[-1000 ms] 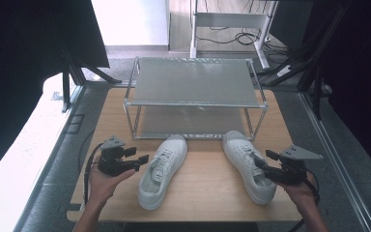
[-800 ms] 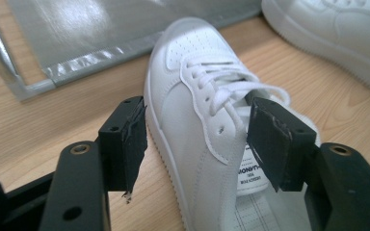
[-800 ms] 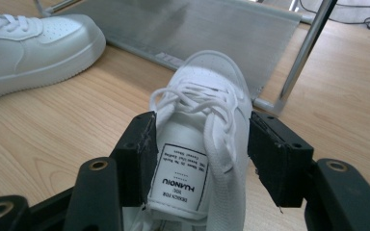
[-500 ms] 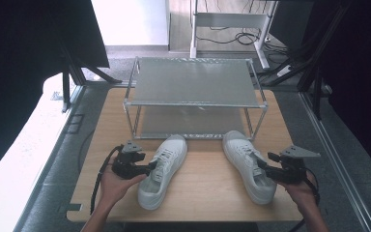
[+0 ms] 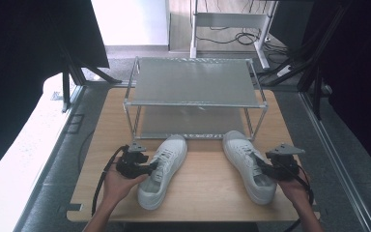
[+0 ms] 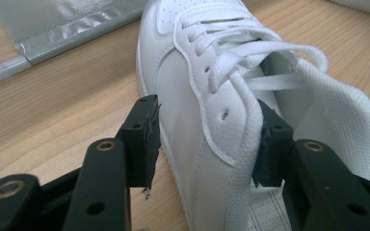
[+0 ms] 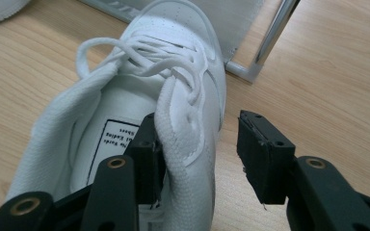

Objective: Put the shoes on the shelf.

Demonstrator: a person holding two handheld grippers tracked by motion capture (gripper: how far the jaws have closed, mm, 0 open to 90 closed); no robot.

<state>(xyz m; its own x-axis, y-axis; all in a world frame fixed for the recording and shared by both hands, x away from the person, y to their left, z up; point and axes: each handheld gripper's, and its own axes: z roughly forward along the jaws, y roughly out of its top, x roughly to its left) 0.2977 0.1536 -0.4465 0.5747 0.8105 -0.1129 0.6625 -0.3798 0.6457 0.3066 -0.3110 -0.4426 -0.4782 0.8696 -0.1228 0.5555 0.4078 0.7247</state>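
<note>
Left gripper view: left gripper (image 6: 207, 142) jaws apart, astride left sneaker's (image 6: 221, 86) side wall.
Right gripper (image 7: 200, 154): spread, straddling right sneaker's (image 7: 139, 120) collar.
Sneakers: two.

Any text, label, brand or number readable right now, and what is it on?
White insole label with black border inside the white lace-up leather sneaker, right gripper view: several printed lines, too small and blurred to read reliably.
White perforated sneaker, left gripper view: no text visible.

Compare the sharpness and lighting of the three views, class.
High view: soft, with a blown-out white patch at the left edge. Left gripper view: left shoe sharp and evenly lit. Right gripper view: right shoe sharp, its insole label partly readable.
</note>
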